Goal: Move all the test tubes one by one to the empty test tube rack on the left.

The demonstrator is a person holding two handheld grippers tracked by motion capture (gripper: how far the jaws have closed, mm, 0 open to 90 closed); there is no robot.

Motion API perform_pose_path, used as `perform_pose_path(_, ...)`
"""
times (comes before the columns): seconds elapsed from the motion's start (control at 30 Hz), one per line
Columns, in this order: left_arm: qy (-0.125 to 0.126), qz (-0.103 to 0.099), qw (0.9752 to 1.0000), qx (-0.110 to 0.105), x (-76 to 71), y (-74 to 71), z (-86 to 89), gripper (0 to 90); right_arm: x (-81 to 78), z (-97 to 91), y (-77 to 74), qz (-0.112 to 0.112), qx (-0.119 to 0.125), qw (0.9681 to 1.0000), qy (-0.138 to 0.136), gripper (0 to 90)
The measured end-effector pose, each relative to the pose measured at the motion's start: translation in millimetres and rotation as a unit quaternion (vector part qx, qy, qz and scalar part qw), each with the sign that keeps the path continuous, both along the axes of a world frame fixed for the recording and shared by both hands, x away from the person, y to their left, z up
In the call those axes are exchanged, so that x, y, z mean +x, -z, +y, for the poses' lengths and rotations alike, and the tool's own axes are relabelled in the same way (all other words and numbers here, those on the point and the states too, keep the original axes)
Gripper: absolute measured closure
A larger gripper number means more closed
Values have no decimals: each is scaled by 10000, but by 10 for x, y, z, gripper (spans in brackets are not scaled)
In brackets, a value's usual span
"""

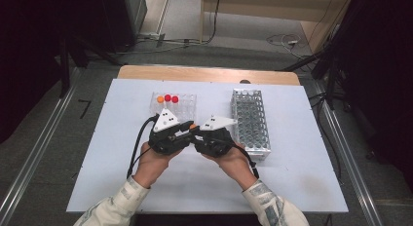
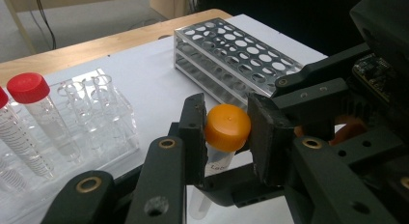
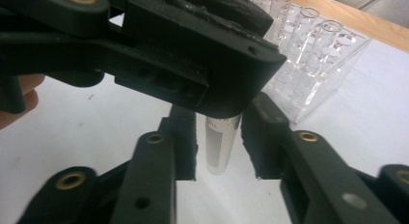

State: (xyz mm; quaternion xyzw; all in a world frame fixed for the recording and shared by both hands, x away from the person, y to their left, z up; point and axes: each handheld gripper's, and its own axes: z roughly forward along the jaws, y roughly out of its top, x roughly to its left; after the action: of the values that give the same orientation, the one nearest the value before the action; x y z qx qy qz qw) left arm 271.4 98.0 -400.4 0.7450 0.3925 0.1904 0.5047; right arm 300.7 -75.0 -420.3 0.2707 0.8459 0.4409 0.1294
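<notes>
An orange-capped tube [image 2: 227, 127] stands upright between both grippers above the white table. My left gripper [image 2: 226, 137] is shut on its orange cap [image 1: 193, 125], a pad pressing on each side. Beneath it, my right gripper [image 3: 219, 147] is open around the tube's clear body [image 3: 222, 142], with a gap showing on either side of it. The left gripper's black jaw [image 3: 193, 55] crosses the top of the right gripper view. In the high view the left gripper [image 1: 190, 130] and the right gripper [image 1: 196, 137] meet at the table's middle.
A clear plastic rack [image 1: 185, 109] behind the grippers holds one orange-capped and two red-capped tubes [image 2: 28, 87], plus empty tubes. A metal rack [image 1: 251, 121] with many holes stands to the right. The white board [image 1: 302, 177] has free room in front and at both sides.
</notes>
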Motion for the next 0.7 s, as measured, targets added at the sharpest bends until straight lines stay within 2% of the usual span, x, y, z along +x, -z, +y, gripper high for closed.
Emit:
perform_pose_path(0.1,-15,4,10000,-35,-1,-3,6,696,7,-14,-2,44,30,10000,-4,514)
perform_pose_path(0.2,-34,-10,10000,-39,-3,-8,12,696,24,-29,-3,132,41,9999,49,377)
perform_pose_path(0.3,-25,-12,10000,-76,-4,-15,19,696,29,-58,-5,184,44,9998,90,308)
perform_pose_path(0.43,-49,-15,10000,-86,-1,-20,30,696,21,-101,-9,192,64,9998,75,258)
perform_pose_path(0.7,-101,-25,9999,-102,5,-36,75,696,-61,-244,-35,147,117,9997,130,247)
